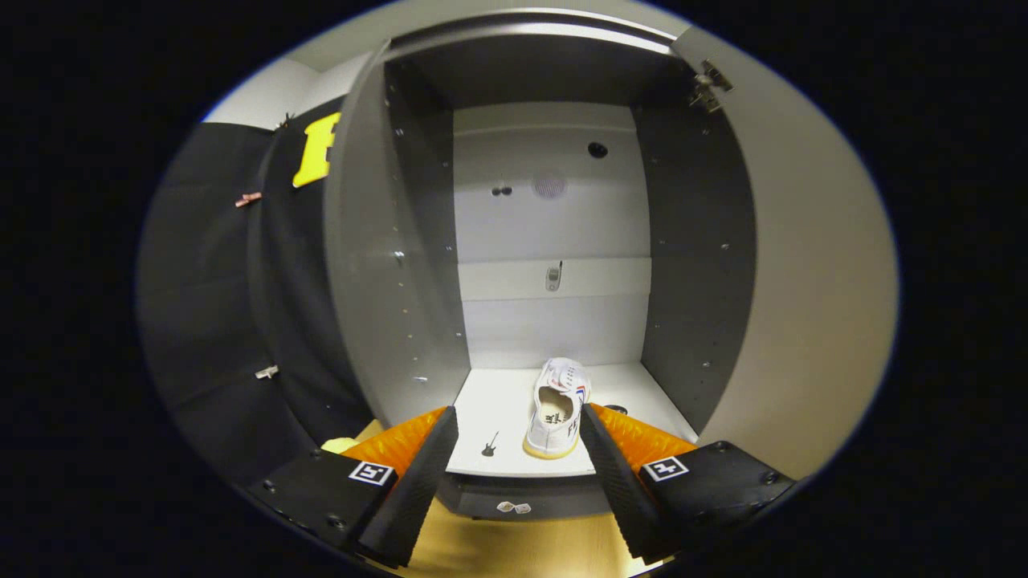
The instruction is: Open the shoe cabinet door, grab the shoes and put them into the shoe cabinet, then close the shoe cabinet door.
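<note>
Shoe [557, 408] sits on the cabinet [506, 401] floor, heel toward the front edge and toe toward the back wall, just beyond the gripper [520, 425] whose fingers are spread wide and empty, while the door [803, 281] stands open on the right.

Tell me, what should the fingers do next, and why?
Probably back away and reach for the door to swing it shut. The shoe already lies on the cabinet's bottom shelf, just ahead of the gripper, whose fingers are open and hold nothing. The door stands wide open to the right, so closing seems the step left.
</note>
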